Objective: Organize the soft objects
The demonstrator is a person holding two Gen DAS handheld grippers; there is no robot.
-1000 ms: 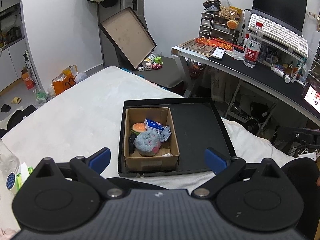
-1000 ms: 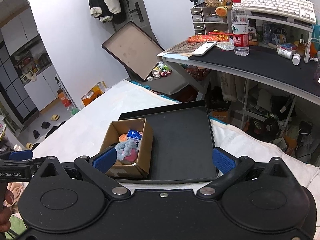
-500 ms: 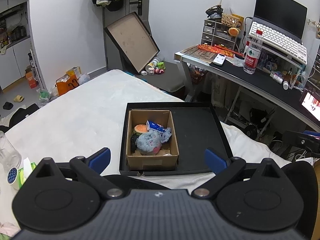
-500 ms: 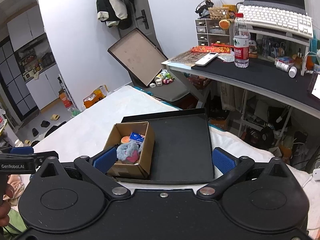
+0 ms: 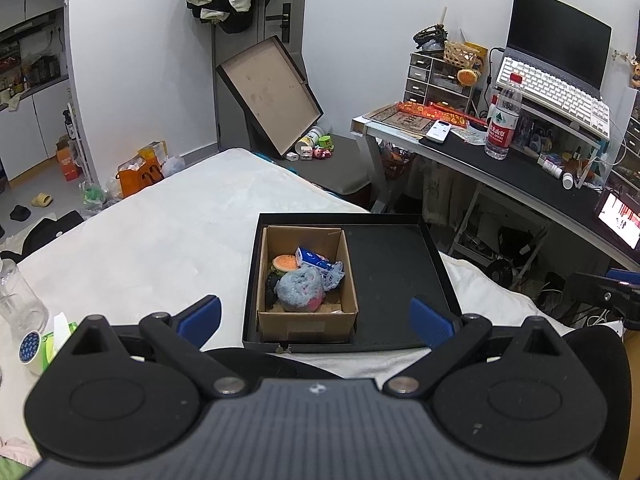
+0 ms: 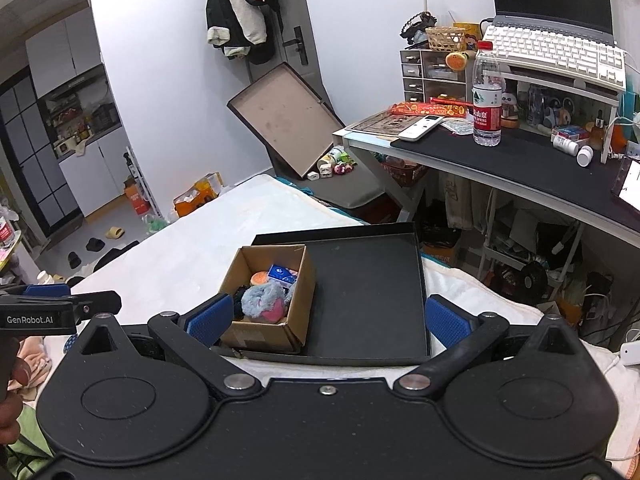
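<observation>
A small cardboard box (image 5: 308, 324) stands in the left half of a shallow black tray (image 5: 392, 280) on the white bed. It holds soft things: a grey-blue and pink fluffy ball (image 5: 300, 291), a burger-shaped toy (image 5: 285, 262), a blue tissue pack (image 5: 313, 260) and something black. My left gripper (image 5: 316, 316) is open and empty, held back above the tray's near edge. My right gripper (image 6: 326, 318) is open and empty too, with the box (image 6: 268, 336) just beyond its left fingertip (image 6: 210, 318). The left gripper shows at the left edge of the right wrist view (image 6: 56, 304).
A glass jar (image 5: 18, 300) and a green tissue pack (image 5: 60, 336) sit at the bed's left. A desk (image 5: 520, 176) with bottle, keyboard and laptop stands at the right. A box lid (image 5: 272, 92) leans on the far wall. Bags and shoes lie on the floor.
Both grippers have pulled back and risen a little, so the tray and box look smaller and farther. Nothing in the box has moved.
</observation>
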